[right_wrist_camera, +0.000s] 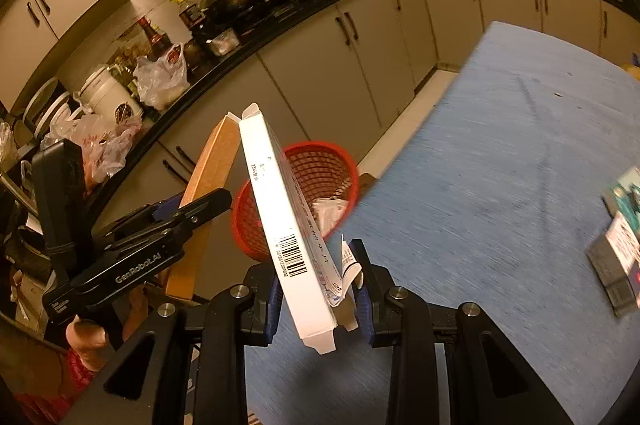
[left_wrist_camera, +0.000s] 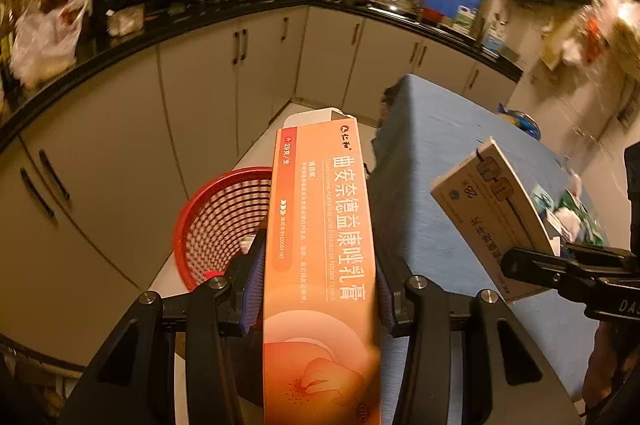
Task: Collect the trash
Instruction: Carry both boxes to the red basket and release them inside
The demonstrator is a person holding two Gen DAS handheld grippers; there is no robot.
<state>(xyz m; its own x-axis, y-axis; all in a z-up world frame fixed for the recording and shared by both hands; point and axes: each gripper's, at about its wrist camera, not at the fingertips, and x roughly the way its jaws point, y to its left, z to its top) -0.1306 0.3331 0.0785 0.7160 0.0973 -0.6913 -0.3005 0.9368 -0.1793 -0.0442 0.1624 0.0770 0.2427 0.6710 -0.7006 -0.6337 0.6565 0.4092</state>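
Left wrist: our left gripper [left_wrist_camera: 320, 289] fingers pinch orange box [left_wrist_camera: 320, 245] | right gripper [right_wrist_camera: 318, 289] fingers pinch white box [right_wrist_camera: 288, 225] | risk: loose leaflet [right_wrist_camera: 347, 271] falls short of red basket [right_wrist_camera: 340, 161]

Blurred packets [right_wrist_camera: 620, 225] at table's [right_wrist_camera: 500, 145] edge
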